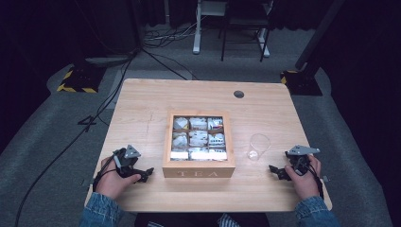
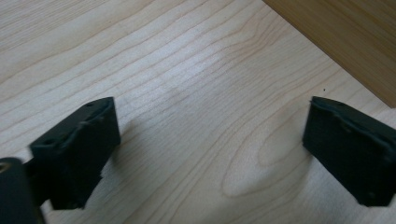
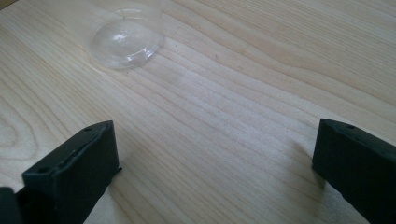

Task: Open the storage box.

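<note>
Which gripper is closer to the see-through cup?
Right. The right gripper rests just beside the clear cup, which stands ahead of its open jaws. The left gripper sits on the far side of the tea box.

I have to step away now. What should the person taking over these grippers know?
Left gripper: open, nothing between the jaws, resting on the table left of the tea box.
Right gripper: open, nothing between the jaws, on the table right of the clear cup.
Tea box: centre of the table, lid closed, tea bags visible in nine compartments.
Clear cup: upright and apparently empty, just right of the box.
Done: nothing visible yet.
Left: probably opening the box and putting a tea bag into the cup.
</note>
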The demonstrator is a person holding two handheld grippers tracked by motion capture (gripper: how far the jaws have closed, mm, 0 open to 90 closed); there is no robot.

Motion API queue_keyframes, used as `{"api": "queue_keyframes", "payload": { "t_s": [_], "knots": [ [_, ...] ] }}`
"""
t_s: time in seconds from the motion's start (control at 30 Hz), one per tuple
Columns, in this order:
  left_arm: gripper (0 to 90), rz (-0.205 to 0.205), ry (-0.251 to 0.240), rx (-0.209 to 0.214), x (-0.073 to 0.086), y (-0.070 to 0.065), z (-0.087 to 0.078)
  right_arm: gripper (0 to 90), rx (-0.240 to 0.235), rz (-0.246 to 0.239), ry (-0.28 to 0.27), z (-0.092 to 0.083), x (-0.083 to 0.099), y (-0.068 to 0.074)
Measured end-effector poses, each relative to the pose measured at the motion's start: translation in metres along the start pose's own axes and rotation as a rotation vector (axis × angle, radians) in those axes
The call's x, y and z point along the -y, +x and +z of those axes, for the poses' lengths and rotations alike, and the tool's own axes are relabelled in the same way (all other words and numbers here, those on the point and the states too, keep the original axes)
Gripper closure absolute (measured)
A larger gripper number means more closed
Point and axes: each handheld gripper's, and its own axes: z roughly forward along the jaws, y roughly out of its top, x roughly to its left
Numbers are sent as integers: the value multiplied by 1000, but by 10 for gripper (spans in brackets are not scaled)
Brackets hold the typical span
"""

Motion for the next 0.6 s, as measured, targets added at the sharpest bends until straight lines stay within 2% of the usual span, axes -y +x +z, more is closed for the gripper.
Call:
{"api": "queue_keyframes", "payload": {
  "t_s": [0.03,0.07,0.1,0.13,0.17,0.2,0.23,0.27,0.3,0.37,0.43,0.47,0.5,0.6],
  "knots": [
    [130,0,0,0,0,0,0,3,0,0,0,0,0,0],
    [130,11,5,2,0,2,-3,4,0,0,0,0,0,0],
    [176,5,6,5,0,4,-4,4,0,0,0,0,0,0],
    [252,17,-3,7,0,6,-5,4,0,0,0,0,0,0],
    [252,15,-6,8,1,7,-6,4,0,0,0,0,0,0],
    [352,5,-11,7,1,8,-7,3,0,0,0,0,0,0],
    [362,-22,-4,23,1,10,-9,4,0,0,0,0,0,0],
    [360,-22,-4,23,1,10,-9,4,0,0,0,0,0,0],
    [353,-2,-10,16,1,10,-11,3,0,0,0,0,0,0],
    [355,-6,0,12,0,10,-12,3,0,0,0,0,0,0],
    [354,-36,54,8,-1,8,-15,4,0,0,0,0,0,0],
    [355,-28,80,12,-2,7,-18,3,0,0,0,0,0,0],
    [356,-12,87,13,-5,6,-22,3,0,0,0,0,0,0],
    [368,11,43,26,-9,2,-28,4,-4,-4,-1,0,0,0]
  ]
}}
